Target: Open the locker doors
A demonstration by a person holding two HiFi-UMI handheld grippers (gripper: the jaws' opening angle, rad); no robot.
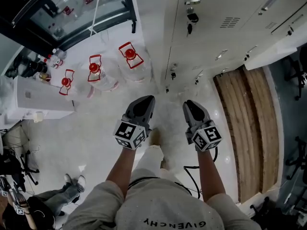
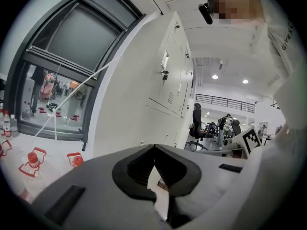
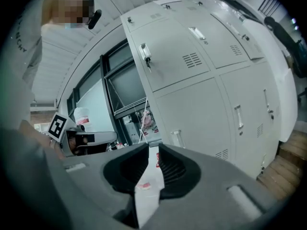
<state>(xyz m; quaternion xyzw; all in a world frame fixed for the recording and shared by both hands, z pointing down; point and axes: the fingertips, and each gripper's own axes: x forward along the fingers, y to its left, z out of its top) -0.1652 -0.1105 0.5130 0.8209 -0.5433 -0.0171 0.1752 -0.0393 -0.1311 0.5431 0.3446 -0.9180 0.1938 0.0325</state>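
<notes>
The bank of white lockers (image 1: pixel 225 28) stands in front of me; in the head view it fills the top right. One door has a handle with a key (image 1: pixel 193 17) hanging from it. A door at the far right (image 1: pixel 283 42) looks swung out. My left gripper (image 1: pixel 144 102) hovers over the floor short of the lockers, its tips touching and nothing in it; the left gripper view (image 2: pixel 154 147) shows the same. My right gripper (image 1: pixel 191 107) is level with it, also clear of the doors. A narrow gap shows between the right gripper (image 3: pixel 153 147) pads, with nothing held.
Three water jugs with red caps (image 1: pixel 103 73) stand on the floor to the left, under a dark window (image 1: pixel 72 8). A white unit (image 1: pixel 38 99) sits further left. A wooden platform (image 1: pixel 249 123) lies to the right. Another person's legs (image 1: pixel 62 195) are at bottom left.
</notes>
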